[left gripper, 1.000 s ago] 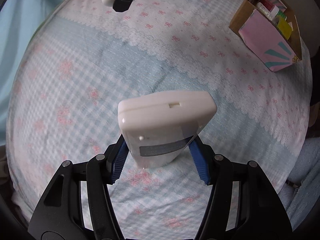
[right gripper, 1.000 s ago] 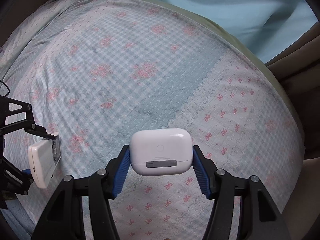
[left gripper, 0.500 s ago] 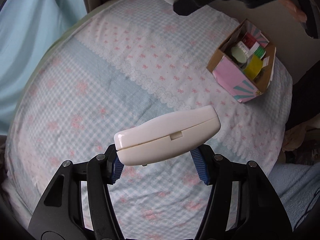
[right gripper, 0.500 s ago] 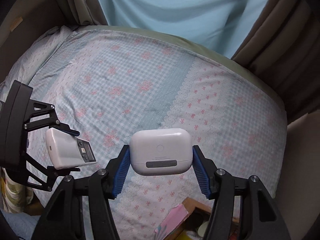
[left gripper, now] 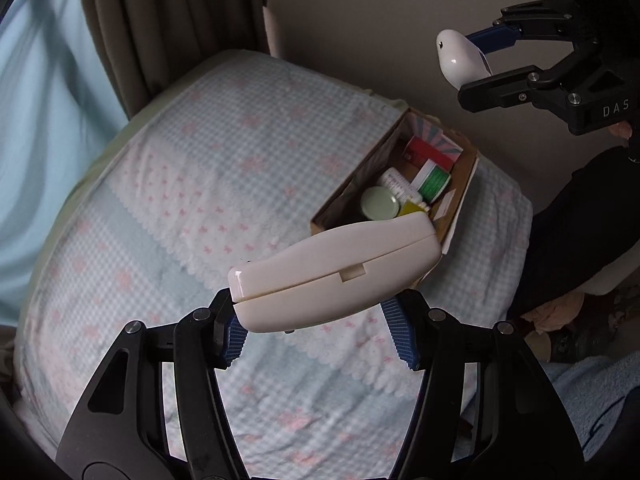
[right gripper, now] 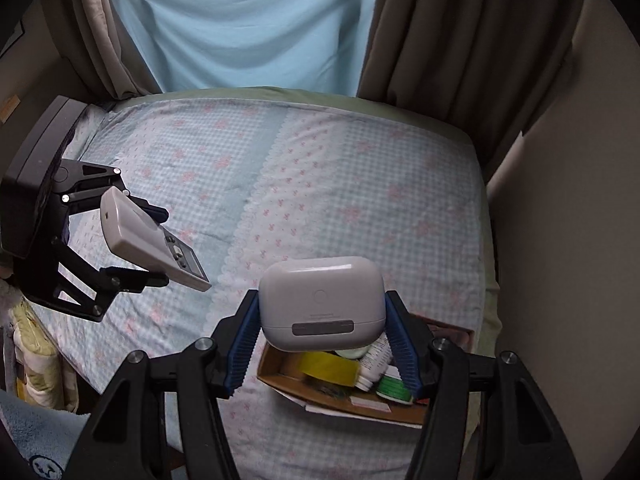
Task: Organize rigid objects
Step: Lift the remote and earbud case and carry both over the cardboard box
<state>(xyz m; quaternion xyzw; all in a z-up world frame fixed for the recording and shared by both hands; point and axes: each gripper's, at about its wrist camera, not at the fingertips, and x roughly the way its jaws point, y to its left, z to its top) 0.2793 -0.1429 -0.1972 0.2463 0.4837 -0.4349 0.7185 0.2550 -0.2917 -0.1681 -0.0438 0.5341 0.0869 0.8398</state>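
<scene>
Left tongs (left gripper: 320, 340): I see the blue pads pinching a cream remote control (left gripper: 332, 272) by its sides, clear above the bed (left gripper: 200, 208). In the right wrist view the same tongs (right gripper: 150, 246) show at the left edge, the remote control (right gripper: 148, 240) tilted with its button face upward.

Right tongs (right gripper: 322, 344): I see the pads pressed on both sides of a white earbud case (right gripper: 322, 304), hinge side toward the camera. In the left wrist view these tongs (left gripper: 486, 58) hang at the upper right, with the earbud case (left gripper: 460, 58) between them.

Cardboard box (left gripper: 464, 184): it stands open at a corner of the bed, near the wall. In the right wrist view the box (right gripper: 340, 404) lies directly below the earbud case.

Box contents: a pale green lid (left gripper: 380, 204), a white bottle (left gripper: 400, 184), a green-striped packet (left gripper: 434, 180), a red packet (left gripper: 424, 152).

Bed cover: blue check cloth with pink flowers and a lace band.

Surroundings: brown curtains (right gripper: 460, 40) and a light blue drape (right gripper: 248, 20) behind the far edge of the bed.
</scene>
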